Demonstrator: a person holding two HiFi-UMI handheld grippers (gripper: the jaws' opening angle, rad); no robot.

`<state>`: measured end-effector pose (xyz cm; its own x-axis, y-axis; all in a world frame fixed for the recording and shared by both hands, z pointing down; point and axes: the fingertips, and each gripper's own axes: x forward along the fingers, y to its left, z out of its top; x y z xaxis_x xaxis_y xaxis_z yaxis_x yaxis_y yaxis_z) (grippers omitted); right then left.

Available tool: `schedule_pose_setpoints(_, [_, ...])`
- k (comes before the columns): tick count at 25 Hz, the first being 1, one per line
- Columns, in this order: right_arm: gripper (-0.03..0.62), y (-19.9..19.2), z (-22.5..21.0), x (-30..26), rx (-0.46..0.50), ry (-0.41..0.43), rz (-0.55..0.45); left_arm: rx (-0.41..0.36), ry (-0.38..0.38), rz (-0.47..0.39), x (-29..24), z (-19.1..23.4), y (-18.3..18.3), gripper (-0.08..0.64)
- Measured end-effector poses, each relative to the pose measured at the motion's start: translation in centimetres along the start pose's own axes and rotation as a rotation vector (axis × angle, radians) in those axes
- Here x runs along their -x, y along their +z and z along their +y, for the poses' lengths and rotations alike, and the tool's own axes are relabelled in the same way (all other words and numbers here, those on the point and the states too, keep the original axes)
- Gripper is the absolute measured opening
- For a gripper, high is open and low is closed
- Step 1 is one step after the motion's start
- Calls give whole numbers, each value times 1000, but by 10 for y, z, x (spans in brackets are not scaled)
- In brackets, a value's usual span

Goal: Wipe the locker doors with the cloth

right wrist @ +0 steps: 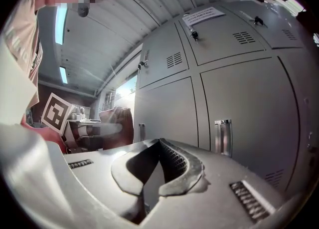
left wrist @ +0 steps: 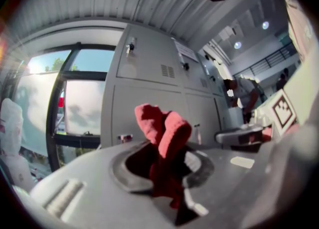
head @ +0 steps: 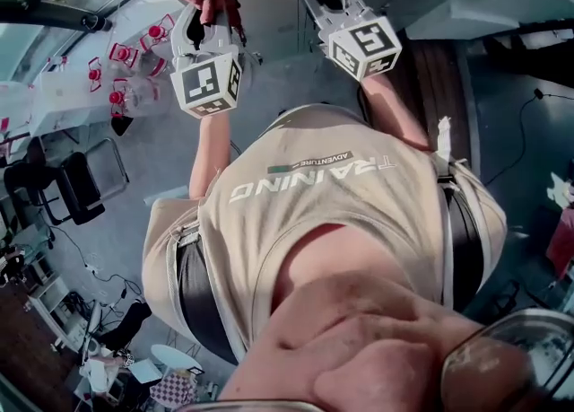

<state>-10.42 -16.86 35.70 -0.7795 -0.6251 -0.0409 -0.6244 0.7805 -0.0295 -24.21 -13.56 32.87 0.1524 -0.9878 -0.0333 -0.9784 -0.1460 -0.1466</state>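
My left gripper (left wrist: 164, 165) is clamped on the red cloth (left wrist: 162, 128); the cloth stands up out of the jaws in a bunched wad, with a bit hanging below them. My right gripper (right wrist: 158, 148) is beside it with its jaws drawn together and nothing between them. Both are raised in front of my chest, and neither touches anything yet.

Past the jaws stand the grey locker doors (right wrist: 239, 108), two rows of them, each with a lock and a small vent near the top; a metal handle (right wrist: 222, 135) sticks out from the lower door nearest my right gripper. To the far left of the lockers there is a window (left wrist: 84, 103).

I judge no wiping has begun. The risks I see: the cloth is a lump, not a flat pad, so only a small part would meet the door; if I press hard, the jaw tips could scrape the paint; dragging across a handle or lock could snag the cloth and pull it from the grip.
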Motion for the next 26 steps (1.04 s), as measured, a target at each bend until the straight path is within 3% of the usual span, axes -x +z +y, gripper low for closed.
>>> schedule_pose_setpoints(6, [14,-3,10,-1,-28,34,24,13,-40,-3,-4,-3,9,81])
schedule_pose_setpoints(12, [14,-11,20,4,34,27,23,28,-44,4,2,-8,-4,81])
schedule_pose_setpoints(26, [14,-9,20,16,-38,-3,-25,25,-43,25,25,-13,-9,81])
